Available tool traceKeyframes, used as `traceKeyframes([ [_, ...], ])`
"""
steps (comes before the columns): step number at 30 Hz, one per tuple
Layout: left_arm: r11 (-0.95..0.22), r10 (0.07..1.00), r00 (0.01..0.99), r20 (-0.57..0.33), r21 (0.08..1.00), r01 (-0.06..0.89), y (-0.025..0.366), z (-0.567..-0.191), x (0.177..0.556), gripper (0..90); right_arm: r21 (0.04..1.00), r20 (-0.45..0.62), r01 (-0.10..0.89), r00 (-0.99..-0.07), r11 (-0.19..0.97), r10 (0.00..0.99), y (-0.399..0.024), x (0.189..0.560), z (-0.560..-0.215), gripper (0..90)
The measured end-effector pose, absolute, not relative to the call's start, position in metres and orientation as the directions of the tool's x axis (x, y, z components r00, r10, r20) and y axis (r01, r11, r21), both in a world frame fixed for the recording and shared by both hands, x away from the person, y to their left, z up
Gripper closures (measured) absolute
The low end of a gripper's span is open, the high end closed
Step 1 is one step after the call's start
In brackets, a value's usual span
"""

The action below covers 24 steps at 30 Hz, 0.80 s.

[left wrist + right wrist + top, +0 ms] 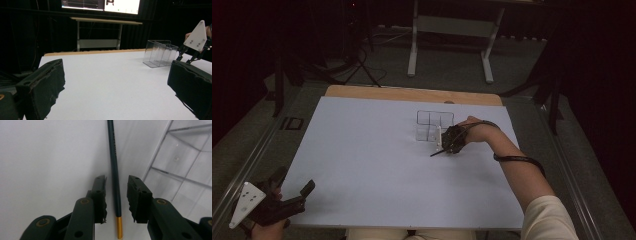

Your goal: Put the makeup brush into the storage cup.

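Observation:
A dark green pencil (114, 165) with a gold end lies flat on the white board (362, 165), right beside a clear acrylic organizer (434, 125) with several compartments. My right gripper (117, 182) points down over the pencil. Its two jaws stand either side of the shaft with a small gap on each side, so the pads do not press on it. From above, the right gripper (451, 140) sits at the organizer's near right corner and the pencil (436, 153) pokes out toward the lower left. My left gripper (294, 181) rests open at the board's near left corner, with nothing between its jaws.
The organizer (160, 53) and the right gripper's pale three-cornered plate (197, 36) stand far right in the left gripper view. A wooden table edge (412, 94) runs behind the board. Beyond it are a white stand frame (452, 30) and dark floor.

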<state>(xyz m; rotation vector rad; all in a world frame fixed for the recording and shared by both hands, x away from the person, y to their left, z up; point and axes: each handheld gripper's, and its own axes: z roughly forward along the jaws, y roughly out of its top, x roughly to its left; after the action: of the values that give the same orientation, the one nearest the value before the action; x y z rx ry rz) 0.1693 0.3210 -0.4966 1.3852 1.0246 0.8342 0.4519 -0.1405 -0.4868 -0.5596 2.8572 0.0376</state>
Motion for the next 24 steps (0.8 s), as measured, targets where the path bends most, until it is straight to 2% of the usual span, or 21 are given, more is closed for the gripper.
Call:
traceKeyframes([
  [24, 0.044, 0.925, 0.370, -0.086, 0.992, 0.122, 0.319, -0.499, 0.172, 2.0, -0.106, -0.233, -0.360, -0.897, 0.927, -0.375, -0.164, 0.467, -0.498, 69.8],
])
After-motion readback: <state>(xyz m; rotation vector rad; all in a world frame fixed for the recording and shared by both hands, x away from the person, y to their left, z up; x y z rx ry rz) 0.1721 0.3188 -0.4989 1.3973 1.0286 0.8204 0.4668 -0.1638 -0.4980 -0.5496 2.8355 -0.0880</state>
